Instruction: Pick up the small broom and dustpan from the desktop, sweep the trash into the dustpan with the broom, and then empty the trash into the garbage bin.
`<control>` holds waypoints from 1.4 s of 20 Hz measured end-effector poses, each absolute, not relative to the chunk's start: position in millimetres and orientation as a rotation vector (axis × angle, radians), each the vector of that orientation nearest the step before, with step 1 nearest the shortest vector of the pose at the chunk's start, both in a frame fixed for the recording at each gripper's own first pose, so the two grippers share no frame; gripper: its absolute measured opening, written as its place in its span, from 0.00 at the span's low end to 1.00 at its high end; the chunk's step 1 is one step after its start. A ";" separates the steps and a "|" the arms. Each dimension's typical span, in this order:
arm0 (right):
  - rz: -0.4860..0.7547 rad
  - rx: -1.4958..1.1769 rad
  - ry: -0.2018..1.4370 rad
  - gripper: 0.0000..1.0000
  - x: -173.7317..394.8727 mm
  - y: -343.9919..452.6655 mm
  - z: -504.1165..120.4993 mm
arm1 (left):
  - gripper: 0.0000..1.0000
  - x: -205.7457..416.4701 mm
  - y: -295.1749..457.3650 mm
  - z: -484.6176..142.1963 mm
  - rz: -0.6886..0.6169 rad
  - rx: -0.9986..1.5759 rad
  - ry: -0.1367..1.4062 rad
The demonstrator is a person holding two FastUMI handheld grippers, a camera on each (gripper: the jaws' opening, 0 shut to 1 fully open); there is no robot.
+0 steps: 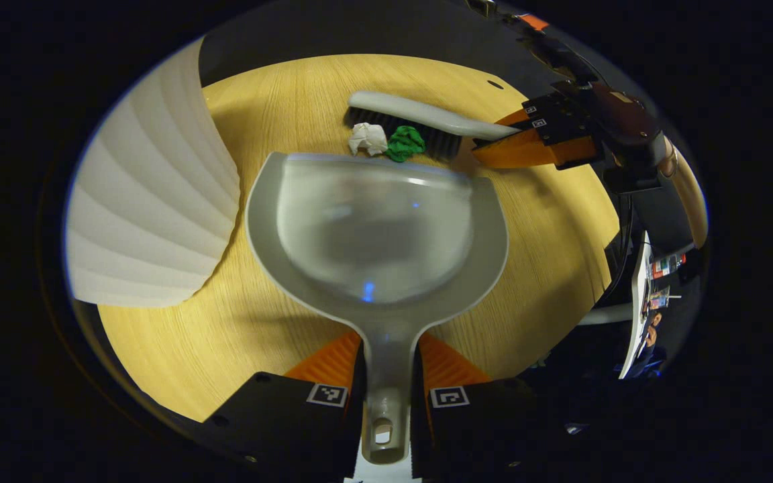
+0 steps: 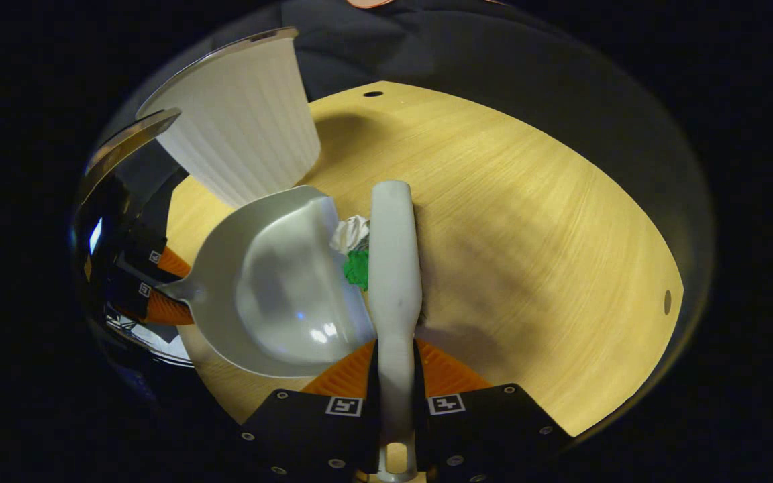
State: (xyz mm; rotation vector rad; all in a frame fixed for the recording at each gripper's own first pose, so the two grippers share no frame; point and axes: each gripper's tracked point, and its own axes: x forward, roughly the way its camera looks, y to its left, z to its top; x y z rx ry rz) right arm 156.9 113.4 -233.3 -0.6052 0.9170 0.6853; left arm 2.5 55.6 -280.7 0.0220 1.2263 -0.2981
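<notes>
Gripping dustpan (image 1: pixel 386 228) in left fingers (image 1: pixel 333 359), broom (image 2: pixel 393 261) in right fingers (image 2: pixel 447 369), bin (image 1: pixel 151 208) beside, scraps (image 1: pixel 386 141) between.

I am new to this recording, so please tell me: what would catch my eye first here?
The grey dustpan sits mid-desk, its handle clamped in the left gripper. Just beyond its lip lie a white paper wad and a green scrap, with the broom, held by the right gripper, behind them. A ribbed white bin stands left.
</notes>
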 end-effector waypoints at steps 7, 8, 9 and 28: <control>0.825 -0.603 0.963 0.21 111.6 137.4 -238.1 | 0.30 4.6 55.7 -281.1 -0.298 0.026 1.234; 0.790 -0.625 0.935 0.20 121.8 134.4 -235.7 | 0.30 6.2 54.8 -281.5 -0.297 0.023 1.218; 0.736 -0.630 0.923 0.21 128.7 123.0 -233.3 | 0.30 4.0 56.3 -279.0 -0.293 0.022 1.203; 0.256 -0.258 0.881 0.21 126.9 -38.7 -236.9 | 0.29 4.9 4.3 -149.2 -0.384 0.047 0.977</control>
